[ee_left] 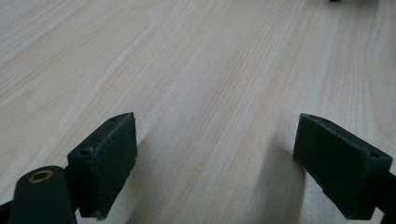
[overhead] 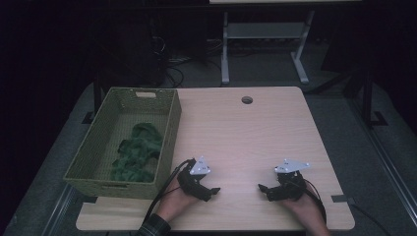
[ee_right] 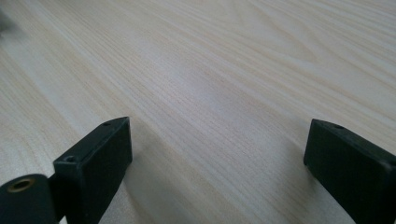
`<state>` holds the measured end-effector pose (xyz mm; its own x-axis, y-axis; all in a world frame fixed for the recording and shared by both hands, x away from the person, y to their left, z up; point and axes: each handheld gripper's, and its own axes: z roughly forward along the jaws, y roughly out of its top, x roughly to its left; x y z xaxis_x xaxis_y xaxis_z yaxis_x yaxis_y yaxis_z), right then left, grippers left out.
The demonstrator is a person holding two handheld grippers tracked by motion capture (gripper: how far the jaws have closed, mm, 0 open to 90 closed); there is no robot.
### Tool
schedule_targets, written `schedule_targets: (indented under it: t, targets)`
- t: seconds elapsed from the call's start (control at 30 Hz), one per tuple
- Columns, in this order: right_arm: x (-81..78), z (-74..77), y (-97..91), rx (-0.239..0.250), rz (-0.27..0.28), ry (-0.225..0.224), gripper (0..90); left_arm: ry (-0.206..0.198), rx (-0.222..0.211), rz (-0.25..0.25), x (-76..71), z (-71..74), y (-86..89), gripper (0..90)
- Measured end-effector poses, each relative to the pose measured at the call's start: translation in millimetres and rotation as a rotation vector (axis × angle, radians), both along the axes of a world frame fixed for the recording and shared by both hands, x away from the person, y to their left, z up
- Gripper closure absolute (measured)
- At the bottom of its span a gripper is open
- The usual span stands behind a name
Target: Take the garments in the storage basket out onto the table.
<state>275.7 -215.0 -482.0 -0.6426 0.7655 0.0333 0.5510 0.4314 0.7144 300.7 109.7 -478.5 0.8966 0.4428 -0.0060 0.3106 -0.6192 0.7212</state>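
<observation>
Both claws rest low on the desk (overhead: 255,128), left claw (overhead: 212,192) and right claw (overhead: 262,189) gaping wide and empty, tips facing, well apart from the green cloth (overhead: 137,152) in the basket (overhead: 169,132).

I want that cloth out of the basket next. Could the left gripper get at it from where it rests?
Probably yes. The left gripper lies open on the table just right of the basket. The green cloth lies uncovered inside; only the basket's near wall stands between, so the gripper must lift over it.
</observation>
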Motion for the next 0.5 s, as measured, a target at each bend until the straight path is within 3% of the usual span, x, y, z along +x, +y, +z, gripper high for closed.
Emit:
schedule_targets:
  t: [0.5]
  targets:
    - [-0.4,0.2,0.2,0.002,-0.004,0.005,7.4,0.004,0.015,-0.015,0.7,2.0,1.1,13.2]
